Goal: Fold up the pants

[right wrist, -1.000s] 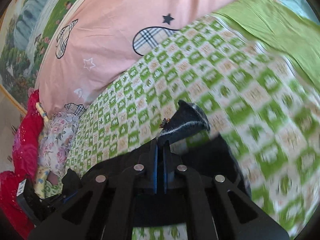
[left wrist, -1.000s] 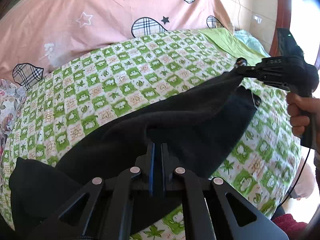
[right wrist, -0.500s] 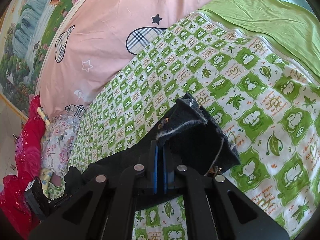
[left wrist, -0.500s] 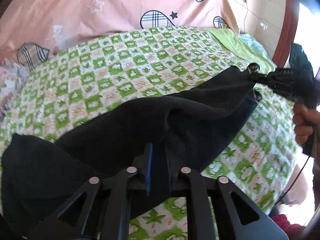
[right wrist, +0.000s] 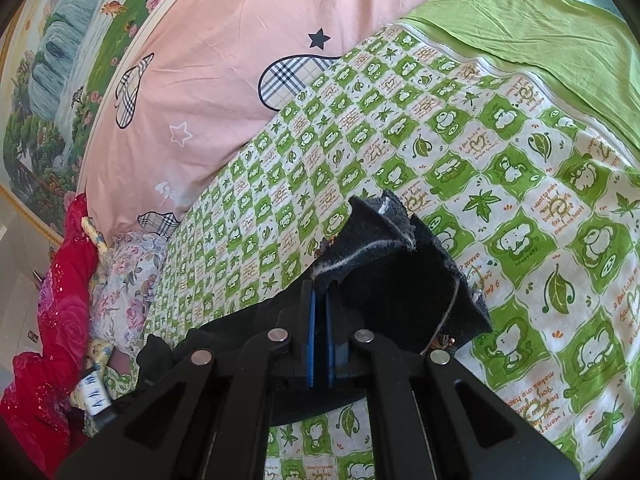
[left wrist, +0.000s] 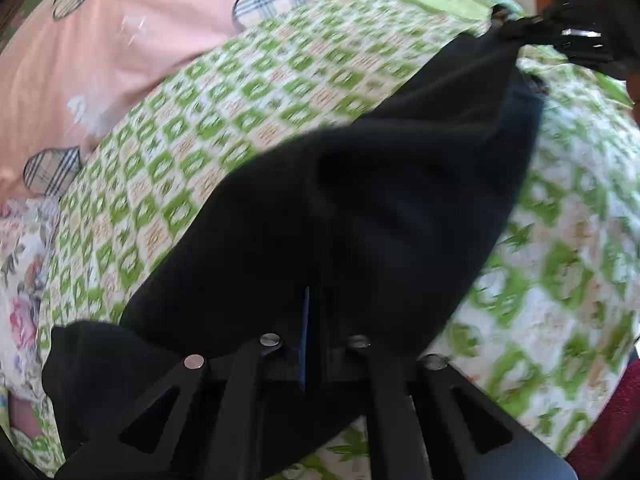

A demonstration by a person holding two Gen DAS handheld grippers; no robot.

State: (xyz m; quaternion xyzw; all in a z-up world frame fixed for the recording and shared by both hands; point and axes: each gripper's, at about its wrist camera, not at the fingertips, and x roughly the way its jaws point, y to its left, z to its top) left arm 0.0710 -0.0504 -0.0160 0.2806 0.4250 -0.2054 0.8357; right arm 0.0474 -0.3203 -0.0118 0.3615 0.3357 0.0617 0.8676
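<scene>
Black pants (left wrist: 380, 200) stretch across the green checked bed from my left gripper (left wrist: 318, 296) up to my right gripper (left wrist: 516, 34) at the top right. The left jaws are closing, with a fold of the black cloth pinched between the blue pads. In the right wrist view my right gripper (right wrist: 320, 292) is shut on a corner of the pants (right wrist: 400, 280); the corner stands up above the fingertips and shows a pale seam. The rest of the cloth drapes down onto the sheet.
The green checked sheet (right wrist: 500, 152) covers the bed. A pink quilt (right wrist: 224, 64) lies behind it and a plain green cloth (right wrist: 540, 28) to the far right. A floral pillow (right wrist: 128, 280) and a red blanket (right wrist: 60, 320) sit at the left edge.
The left gripper has sunk toward the bed and rolled; its jaws parted briefly and closed again on the cloth. The right gripper holds its corner and has hardly moved since half a second ago.
</scene>
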